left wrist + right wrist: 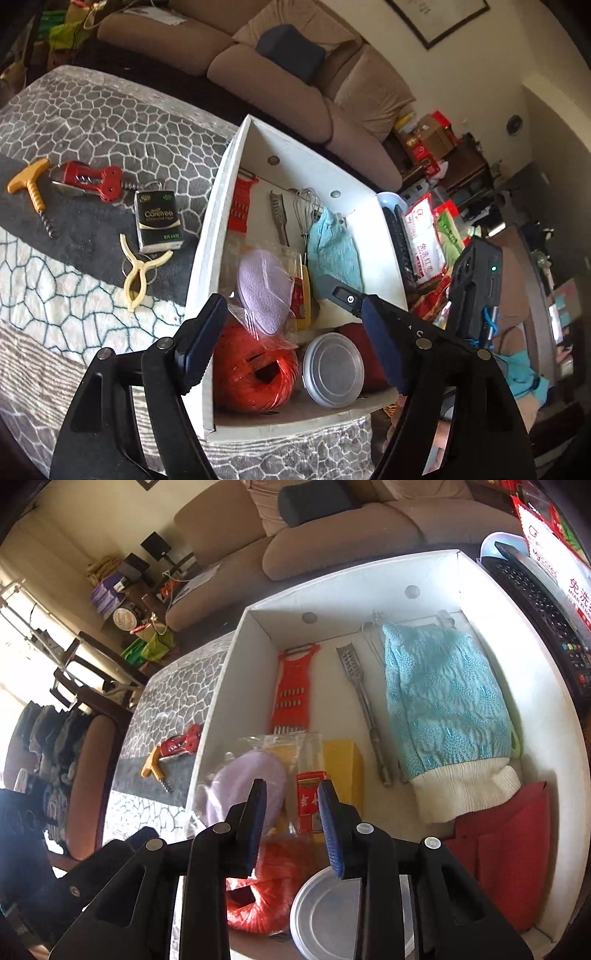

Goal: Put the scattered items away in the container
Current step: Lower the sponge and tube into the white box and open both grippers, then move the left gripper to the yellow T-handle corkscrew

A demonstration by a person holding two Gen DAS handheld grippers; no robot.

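- Left wrist view: left gripper (291, 339) over white box (221, 184), jaws wide apart, empty; tissue pack (159, 221), clothes peg (138, 273), red corkscrew (88, 181), yellow corkscrew (33, 192) lie left on blanket (74, 110), nearer this hand
- Right gripper (291, 827) above box contents, jaws partly parted, holding nothing

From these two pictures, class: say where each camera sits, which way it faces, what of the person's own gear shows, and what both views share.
Left wrist: on the left gripper, above the near end of the white box, facing the sofa; its open fingers and the right gripper show.
Right wrist: on the right gripper, looking down into the box; its open fingers show.
Shared: box, blue mitt, red twine, sofa.
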